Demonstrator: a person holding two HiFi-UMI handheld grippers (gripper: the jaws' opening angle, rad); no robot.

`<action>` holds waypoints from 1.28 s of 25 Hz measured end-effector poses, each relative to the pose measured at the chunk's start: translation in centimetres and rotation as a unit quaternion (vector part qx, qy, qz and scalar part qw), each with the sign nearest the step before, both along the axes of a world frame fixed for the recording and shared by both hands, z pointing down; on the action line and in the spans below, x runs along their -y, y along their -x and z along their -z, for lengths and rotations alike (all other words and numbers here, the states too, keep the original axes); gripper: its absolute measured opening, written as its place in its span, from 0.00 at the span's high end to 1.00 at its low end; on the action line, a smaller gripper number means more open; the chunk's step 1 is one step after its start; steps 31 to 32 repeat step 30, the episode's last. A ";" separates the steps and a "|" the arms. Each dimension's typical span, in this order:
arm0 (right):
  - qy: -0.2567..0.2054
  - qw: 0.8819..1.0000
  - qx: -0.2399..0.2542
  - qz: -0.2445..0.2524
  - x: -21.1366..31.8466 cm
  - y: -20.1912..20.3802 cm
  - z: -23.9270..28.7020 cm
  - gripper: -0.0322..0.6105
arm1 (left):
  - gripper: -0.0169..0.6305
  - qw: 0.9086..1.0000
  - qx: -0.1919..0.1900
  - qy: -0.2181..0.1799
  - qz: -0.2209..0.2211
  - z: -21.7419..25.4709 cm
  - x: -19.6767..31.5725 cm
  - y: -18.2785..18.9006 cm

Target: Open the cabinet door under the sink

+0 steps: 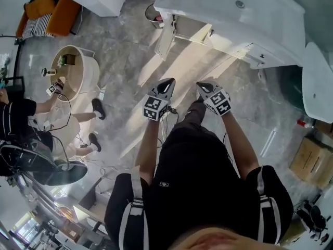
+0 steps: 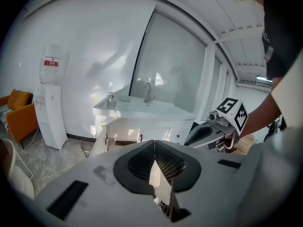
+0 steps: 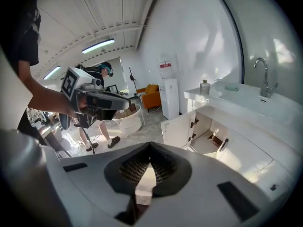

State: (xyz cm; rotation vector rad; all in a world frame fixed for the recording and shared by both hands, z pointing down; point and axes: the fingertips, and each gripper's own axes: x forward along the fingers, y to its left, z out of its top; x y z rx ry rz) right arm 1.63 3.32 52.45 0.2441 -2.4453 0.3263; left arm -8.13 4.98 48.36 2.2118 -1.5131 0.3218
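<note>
Standing open under the sink [image 1: 229,22], the cabinet door [image 1: 165,37] is noted at 12 o'clock; left gripper [image 1: 168,82] and right gripper [image 1: 201,86] are held well apart from it. Both jaw pairs are pressed together, empty.

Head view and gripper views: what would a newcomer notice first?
One cabinet door under the sink stands swung wide open, its inside sunlit. The left gripper and right gripper hang shut and empty, side by side, well short of it.

White cabinet door [image 3: 181,129], grey marbled floor [image 1: 125,61], orange armchair [image 1: 65,13], black-and-white patterned marker cube [image 1: 155,107].
</note>
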 end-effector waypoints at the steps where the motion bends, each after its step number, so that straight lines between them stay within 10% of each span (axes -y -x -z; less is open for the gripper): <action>1: -0.002 1.000 0.000 0.004 -0.6 -0.4 1.0 0.86 | 0.95 1.000 0.003 -0.003 0.001 0.7 -0.4 -0.2; 32: -0.082 0.996 0.016 -0.039 -7.0 -4.9 8.3 0.86 | 0.95 0.997 0.023 -0.031 -0.063 8.3 -7.5 -3.4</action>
